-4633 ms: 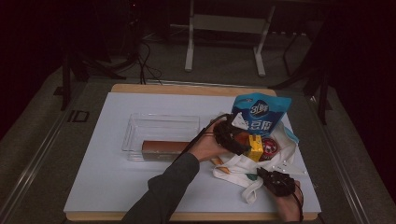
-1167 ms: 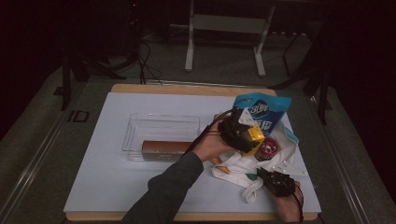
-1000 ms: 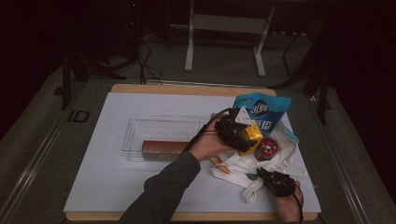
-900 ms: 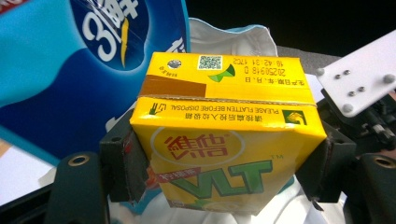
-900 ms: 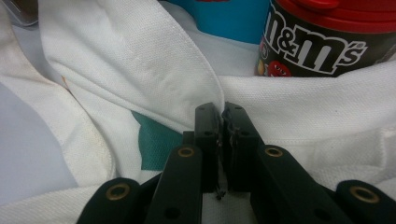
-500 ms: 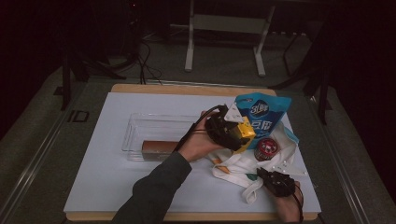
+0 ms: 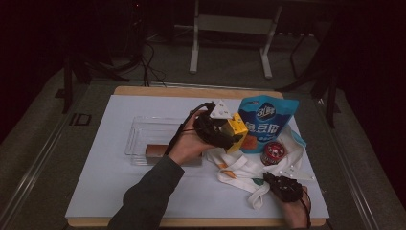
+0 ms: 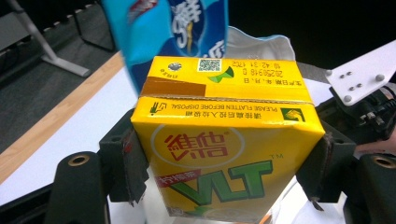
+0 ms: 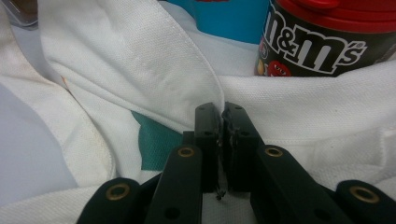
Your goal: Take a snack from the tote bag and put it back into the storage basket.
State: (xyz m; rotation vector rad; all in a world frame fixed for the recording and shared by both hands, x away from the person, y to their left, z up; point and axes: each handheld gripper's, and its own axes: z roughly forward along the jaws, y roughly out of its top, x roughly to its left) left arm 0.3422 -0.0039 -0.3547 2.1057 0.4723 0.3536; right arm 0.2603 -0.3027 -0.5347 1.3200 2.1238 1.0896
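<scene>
Lifted out of the white bag (image 7: 249,165) and carried leftward, the yellow carton (image 8: 224,149) is clamped in the left gripper (image 7: 225,134) above the table's middle, transfer toward the clear tray (image 7: 143,139) judged next, while the right gripper (image 9: 220,116) is pinched shut on the bag's cloth.

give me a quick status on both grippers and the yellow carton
Left gripper shut on yellow drink carton, lifted clear. Right gripper pinching white tote bag. Blue pouch close beside carton.

right gripper (image 9: 221,116) has its two black jaws pinched tight together on a fold of the white canvas tote bag (image 9: 140,60), which has a teal patch on it. just behind the fabric stands a dark m&m's tub with a red lid (image 9: 322,42), touching the cloth, next to a bright blue packet (image 9: 219,16).
</scene>
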